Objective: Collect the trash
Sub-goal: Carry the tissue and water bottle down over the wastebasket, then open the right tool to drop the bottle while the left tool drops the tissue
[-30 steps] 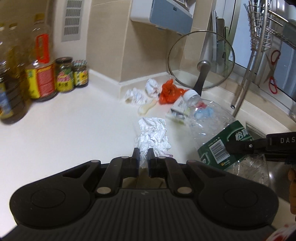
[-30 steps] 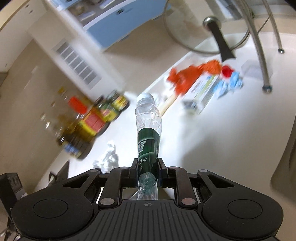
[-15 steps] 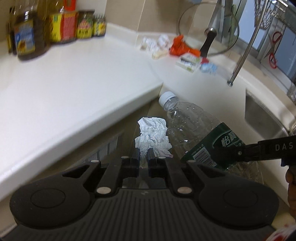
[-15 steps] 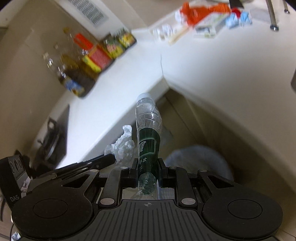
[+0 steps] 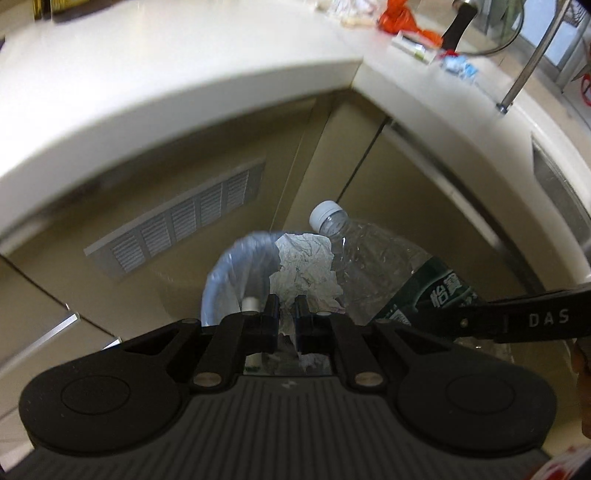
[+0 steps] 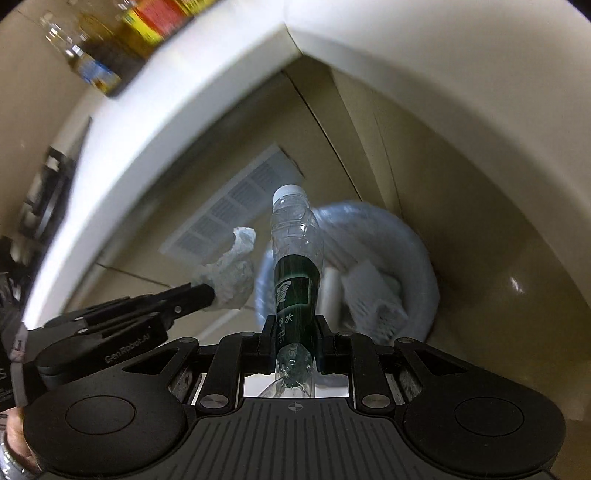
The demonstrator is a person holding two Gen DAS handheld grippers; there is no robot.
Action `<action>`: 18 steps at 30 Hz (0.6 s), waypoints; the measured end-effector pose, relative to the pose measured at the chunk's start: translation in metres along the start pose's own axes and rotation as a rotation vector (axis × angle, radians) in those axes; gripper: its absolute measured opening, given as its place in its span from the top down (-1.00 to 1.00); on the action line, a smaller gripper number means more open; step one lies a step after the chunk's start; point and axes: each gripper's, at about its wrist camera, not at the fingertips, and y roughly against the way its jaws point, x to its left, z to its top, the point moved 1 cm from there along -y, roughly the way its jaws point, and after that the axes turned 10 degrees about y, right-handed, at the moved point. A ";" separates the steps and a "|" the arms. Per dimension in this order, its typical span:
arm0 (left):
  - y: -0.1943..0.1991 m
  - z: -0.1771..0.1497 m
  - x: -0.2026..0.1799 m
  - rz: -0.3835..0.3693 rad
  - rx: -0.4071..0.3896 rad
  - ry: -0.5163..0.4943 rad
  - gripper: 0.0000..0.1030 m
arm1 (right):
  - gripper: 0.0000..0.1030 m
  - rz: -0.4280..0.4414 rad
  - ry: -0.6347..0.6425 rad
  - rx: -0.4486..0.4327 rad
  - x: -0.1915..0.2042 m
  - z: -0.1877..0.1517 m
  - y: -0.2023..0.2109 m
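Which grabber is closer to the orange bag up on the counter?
Hard to call; neither is close. The left gripper pinches crumpled paper and the right gripper a plastic bottle, both down over the bin, below the orange bag.

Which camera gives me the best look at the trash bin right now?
The right wrist view: the trash bin shows most of its bag-lined rim and the paper scraps inside, past the bottle. In the left wrist view the bin is mostly hidden behind the crumpled paper and bottle; only its left rim shows.
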 end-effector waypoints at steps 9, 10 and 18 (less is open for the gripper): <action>-0.053 -0.027 0.005 0.062 0.116 0.069 0.87 | 0.62 -0.060 -0.022 0.137 -0.028 -0.002 -0.055; -0.058 -0.029 0.006 0.067 0.124 0.078 0.87 | 0.62 -0.060 -0.022 0.147 -0.031 -0.004 -0.059; -0.084 -0.030 0.011 0.090 0.156 0.127 0.87 | 0.62 -0.066 -0.020 0.215 -0.043 -0.004 -0.092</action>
